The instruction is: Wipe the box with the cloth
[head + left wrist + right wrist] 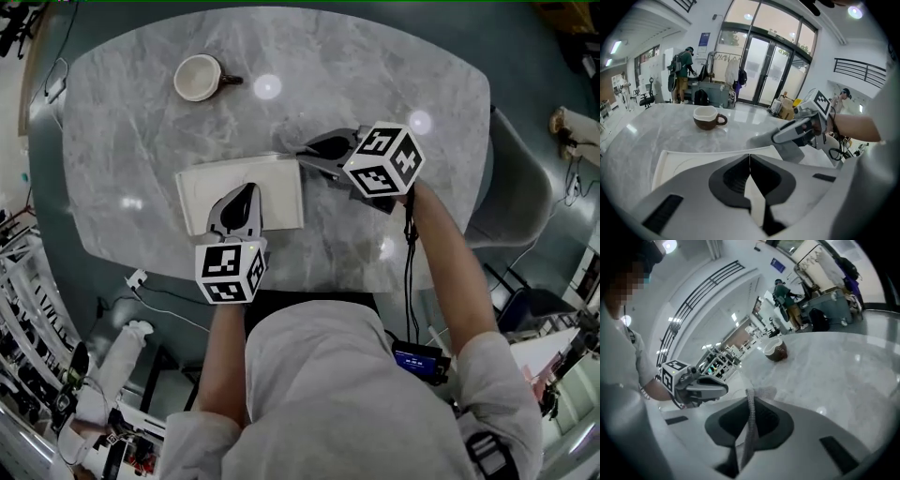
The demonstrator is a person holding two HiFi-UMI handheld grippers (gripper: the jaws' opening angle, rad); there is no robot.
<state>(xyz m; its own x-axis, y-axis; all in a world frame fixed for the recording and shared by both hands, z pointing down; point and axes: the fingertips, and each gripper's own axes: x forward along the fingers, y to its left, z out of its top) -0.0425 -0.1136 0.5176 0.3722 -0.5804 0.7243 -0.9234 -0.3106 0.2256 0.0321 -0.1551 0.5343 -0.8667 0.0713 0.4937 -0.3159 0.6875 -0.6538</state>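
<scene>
A flat white box (281, 192) lies on the marble table (375, 66), near its front edge. My left gripper (247, 191) rests on the box's top with its jaws shut and nothing between them; in the left gripper view the box (684, 157) shows just past the gripper (750, 164). My right gripper (304, 150) hovers at the box's far right corner, shut on a grey cloth (286, 138). In the right gripper view the cloth (751, 413) runs as a thin strip between the jaws. The left gripper view shows the right gripper (776, 138) with the cloth (757, 140) at its tip.
A white-and-brown cup (199, 77) stands at the table's far left, also seen as the cup (707, 117) and the cup (776, 350). A chair (511, 197) stands at the table's right side. Cables and equipment lie on the floor to the left.
</scene>
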